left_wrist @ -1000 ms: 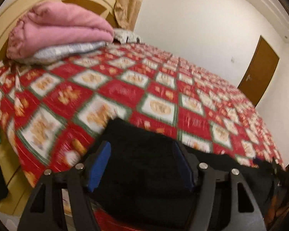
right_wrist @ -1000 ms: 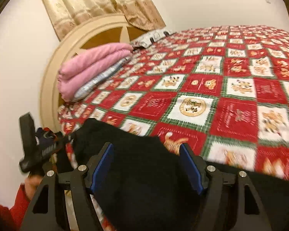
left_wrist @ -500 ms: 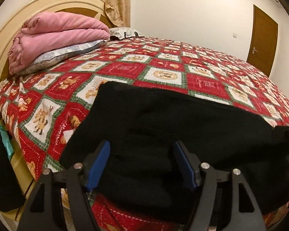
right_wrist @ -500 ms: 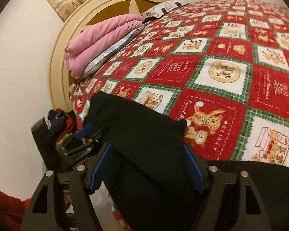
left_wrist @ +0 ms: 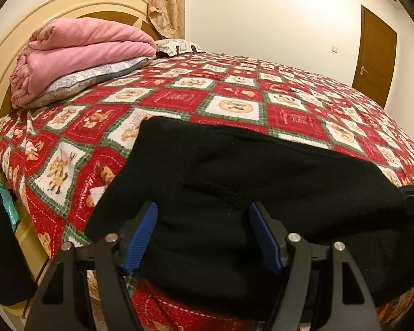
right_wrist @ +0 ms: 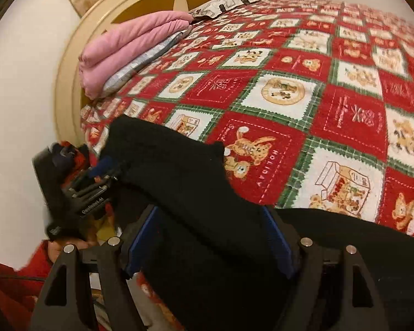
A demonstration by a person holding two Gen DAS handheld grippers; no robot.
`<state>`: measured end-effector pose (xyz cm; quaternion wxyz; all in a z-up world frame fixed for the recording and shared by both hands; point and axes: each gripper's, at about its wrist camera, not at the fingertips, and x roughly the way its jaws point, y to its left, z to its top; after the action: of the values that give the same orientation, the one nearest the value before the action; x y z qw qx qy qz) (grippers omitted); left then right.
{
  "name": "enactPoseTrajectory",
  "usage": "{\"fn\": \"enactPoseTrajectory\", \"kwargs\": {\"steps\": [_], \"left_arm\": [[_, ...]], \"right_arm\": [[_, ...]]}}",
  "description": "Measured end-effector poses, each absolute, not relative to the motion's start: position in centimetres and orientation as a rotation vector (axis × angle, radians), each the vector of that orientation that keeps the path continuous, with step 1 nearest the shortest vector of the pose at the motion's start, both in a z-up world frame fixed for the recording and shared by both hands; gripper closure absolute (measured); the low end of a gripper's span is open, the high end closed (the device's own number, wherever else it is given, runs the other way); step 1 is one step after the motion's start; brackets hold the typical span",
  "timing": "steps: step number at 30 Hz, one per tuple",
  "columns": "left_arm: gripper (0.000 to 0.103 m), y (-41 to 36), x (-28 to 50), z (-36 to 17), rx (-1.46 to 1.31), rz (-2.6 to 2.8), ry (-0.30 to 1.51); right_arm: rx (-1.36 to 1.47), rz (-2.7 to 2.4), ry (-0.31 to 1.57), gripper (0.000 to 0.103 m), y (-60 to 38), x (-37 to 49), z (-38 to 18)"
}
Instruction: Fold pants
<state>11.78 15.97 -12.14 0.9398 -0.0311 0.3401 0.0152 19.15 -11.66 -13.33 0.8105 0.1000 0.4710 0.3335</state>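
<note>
1. Pants of black knit fabric [left_wrist: 262, 182] lie along the near edge of the bed, on the red, white and green checked quilt [left_wrist: 234, 93], with part of the cloth hanging over the side toward 6 o'clock in both views

2. In the left wrist view the left gripper [left_wrist: 202, 234] has its blue-padded jaws wide apart, black cloth bulging up between them; I judge it is not pinching anything, the fabric merely lying in the gap

3. In the right wrist view the right gripper [right_wrist: 209, 242] also shows both blue pads spread, with a thick ridge of the pants running between them; whether the pads press on it I cannot tell for sure, but they look apart

4. From the right wrist view the left gripper appears at 9 o'clock, touching the far end of the garment; the folded pink blanket [right_wrist: 129, 47] rests on a grey patterned pillow [right_wrist: 140, 66] at 11 o'clock, well apart from the work

5. Risks as I judge them:
 - weight hanging off the edge could drag the pants to the floor once released
 - closing on a bunched ridge could grab several layers and make a crooked fold
 - the quilt could be caught along with the cloth and lifted
</note>
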Motion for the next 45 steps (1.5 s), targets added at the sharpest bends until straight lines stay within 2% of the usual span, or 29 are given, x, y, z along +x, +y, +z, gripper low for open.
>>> {"fn": "enactPoseTrajectory", "kwargs": {"steps": [6, 12, 20, 21, 22, 24, 25, 26, 29, 32, 36, 40, 41, 45], "left_arm": [[0.031, 16.0, 11.8, -12.1, -0.065, 0.03, 0.704], [0.03, 16.0, 11.9, -12.1, -0.067, 0.037, 0.701], [0.029, 16.0, 11.8, -12.1, -0.067, 0.038, 0.702], [0.03, 16.0, 11.8, -12.1, -0.068, 0.036, 0.702], [0.03, 16.0, 11.8, -12.1, -0.068, 0.036, 0.702], [0.029, 16.0, 11.7, -12.2, -0.068, 0.034, 0.7], [0.029, 15.9, 11.7, -12.2, -0.069, 0.035, 0.699], [0.029, 15.9, 11.7, -12.2, -0.07, 0.037, 0.697], [0.029, 15.8, 11.6, -12.2, -0.065, 0.039, 0.692], [0.029, 15.8, 11.5, -12.2, -0.066, 0.037, 0.689], [0.028, 15.8, 11.6, -12.3, -0.067, 0.042, 0.694], [0.028, 15.9, 11.6, -12.2, -0.07, 0.045, 0.698], [0.028, 15.8, 11.7, -12.2, -0.072, 0.047, 0.701], [0.028, 15.9, 11.8, -12.1, -0.076, 0.049, 0.708]], "right_arm": [[0.191, 0.841, 1.119, 0.026, -11.4, 19.4, -12.6], [0.251, 0.915, 1.136, 0.025, -11.7, 18.9, -12.4], [0.281, 0.683, 0.977, 0.027, -10.4, 23.2, -12.3], [0.288, 0.685, 1.012, 0.029, -10.0, 23.9, -13.0], [0.29, 0.698, 1.046, 0.037, -9.3, 24.4, -13.6], [0.221, 0.697, 1.02, 0.042, -8.4, 23.9, -13.3], [0.193, 0.735, 1.02, 0.074, -7.6, 23.5, -13.1], [0.183, 0.772, 1.053, 0.086, -6.9, 23.2, -13.3], [-0.026, 0.7, 0.993, 0.086, -4.7, 21.6, -12.9], [-0.146, 0.542, 0.839, 0.086, -4.2, 21.9, -11.2], [-0.036, 0.561, 0.912, 0.083, -5.2, 24.1, -13.0], [0.06, 0.54, 0.924, 0.05, -7.7, 23.4, -11.6], [0.089, 0.514, 0.888, 0.045, -9.0, 22.8, -10.7], [0.174, 0.261, 0.706, 0.036, -18.8, 19.8, -7.5]]}}
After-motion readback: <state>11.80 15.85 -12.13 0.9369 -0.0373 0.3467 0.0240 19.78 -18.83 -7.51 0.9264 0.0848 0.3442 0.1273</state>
